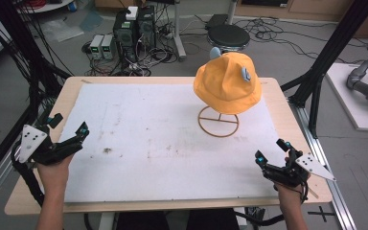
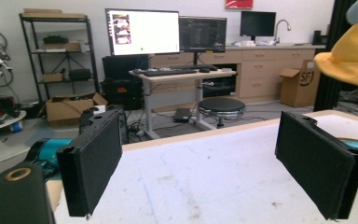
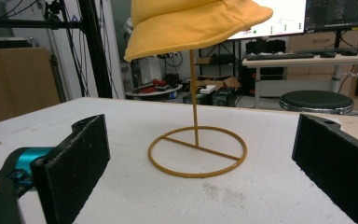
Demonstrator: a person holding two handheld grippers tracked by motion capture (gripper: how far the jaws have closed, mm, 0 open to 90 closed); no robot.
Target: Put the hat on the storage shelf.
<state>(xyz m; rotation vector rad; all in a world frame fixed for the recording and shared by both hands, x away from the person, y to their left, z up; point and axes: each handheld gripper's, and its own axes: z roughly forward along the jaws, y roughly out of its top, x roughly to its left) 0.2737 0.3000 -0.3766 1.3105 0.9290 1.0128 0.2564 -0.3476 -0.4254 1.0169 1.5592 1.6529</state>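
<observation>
Yellow bucket hat sits on a wire stand at one o'clock; left gripper and right gripper both gape wide, empty.

Sitting upright atop thin gold wire stand: yellow bucket hat, brim drooping, grey patch on crown, toward desk's far right.

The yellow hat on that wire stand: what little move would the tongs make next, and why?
Probably the right tongs should ease forward toward the yellow hat. Their jaws stand wide open and already face the wire stand, with the brim hanging above. The left tongs, also open, sit farther off at the mat's other edge.
</observation>
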